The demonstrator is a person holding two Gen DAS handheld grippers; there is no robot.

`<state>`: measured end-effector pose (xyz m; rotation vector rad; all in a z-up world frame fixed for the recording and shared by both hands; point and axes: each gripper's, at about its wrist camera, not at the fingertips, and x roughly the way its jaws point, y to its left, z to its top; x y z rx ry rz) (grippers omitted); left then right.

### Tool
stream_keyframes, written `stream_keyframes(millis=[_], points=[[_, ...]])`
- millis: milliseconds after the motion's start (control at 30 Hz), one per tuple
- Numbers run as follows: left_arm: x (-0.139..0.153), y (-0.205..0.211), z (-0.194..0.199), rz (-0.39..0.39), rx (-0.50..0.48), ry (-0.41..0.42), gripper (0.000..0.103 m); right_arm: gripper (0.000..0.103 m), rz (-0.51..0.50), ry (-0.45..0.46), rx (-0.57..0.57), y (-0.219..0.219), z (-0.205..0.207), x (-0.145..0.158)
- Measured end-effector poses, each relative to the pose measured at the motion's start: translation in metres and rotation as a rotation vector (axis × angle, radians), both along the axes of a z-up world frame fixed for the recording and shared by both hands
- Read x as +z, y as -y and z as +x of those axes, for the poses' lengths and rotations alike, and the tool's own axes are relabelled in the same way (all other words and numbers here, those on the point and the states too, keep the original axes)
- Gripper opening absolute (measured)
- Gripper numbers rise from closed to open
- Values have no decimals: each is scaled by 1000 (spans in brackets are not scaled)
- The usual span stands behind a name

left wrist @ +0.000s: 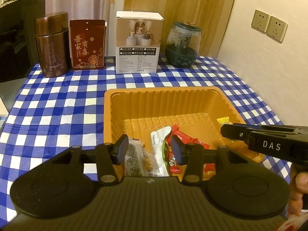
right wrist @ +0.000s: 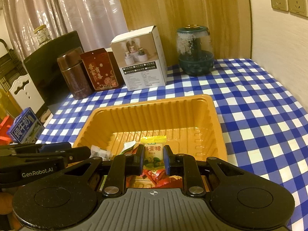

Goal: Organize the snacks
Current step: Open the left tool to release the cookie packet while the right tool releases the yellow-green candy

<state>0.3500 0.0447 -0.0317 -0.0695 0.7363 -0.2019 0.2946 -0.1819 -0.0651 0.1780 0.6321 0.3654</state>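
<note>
Counts: one orange plastic tray (left wrist: 163, 90), two grippers, and one blue-and-white checked tablecloth (left wrist: 57, 105).

Along the back of the table stand four things:
- a brown canister (left wrist: 52, 46)
- a red gift box (left wrist: 87, 45)
- a white product carton (left wrist: 137, 44)
- a green glass-domed jar (left wrist: 182, 45)

Two wall sockets (left wrist: 269, 25) sit on the right wall. One blue milk carton (right wrist: 25, 128) lies off the table's left edge.

Snacks, all at the near end of the tray:
- one clear packet of dark pieces (left wrist: 133, 157)
- one white packet (left wrist: 158, 146)
- at least two red packets (left wrist: 182, 140), overlapping, so the exact number is unclear
- a couple of small white sachets (right wrist: 100, 152)
- one yellow-green candy packet (right wrist: 154, 150)

The right gripper (right wrist: 154, 159) is closed down on the candy packet, pads on both of its sides, just above the near end of the tray floor. The packet's long axis runs along the fingers, and its crimped end points to the tray's far wall.

The left gripper (left wrist: 149, 150) stands partly open over the tray's near rim. The clear and white packets show between its pads. Whether it grips them I cannot tell.

Edges and room: the far half of the tray floor is bare, bounded by ribbed walls. Bare cloth lies left, right and behind the tray, up to the back row. The two grippers are near each other at the near rim.
</note>
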Motion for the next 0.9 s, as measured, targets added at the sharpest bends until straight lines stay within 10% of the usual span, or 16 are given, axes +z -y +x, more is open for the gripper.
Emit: stream_keyframes(millis=[100,233,900], points=[[0,-1,0,2,1,-1,44,25,14,16,12,0,-1,2],[-1,-1,-1,10,-2,1,44,67,39,49,-29,8,-2,6],[-1,6,-7,45,-24,6,46,67,62,-1,-133,40,0,1]])
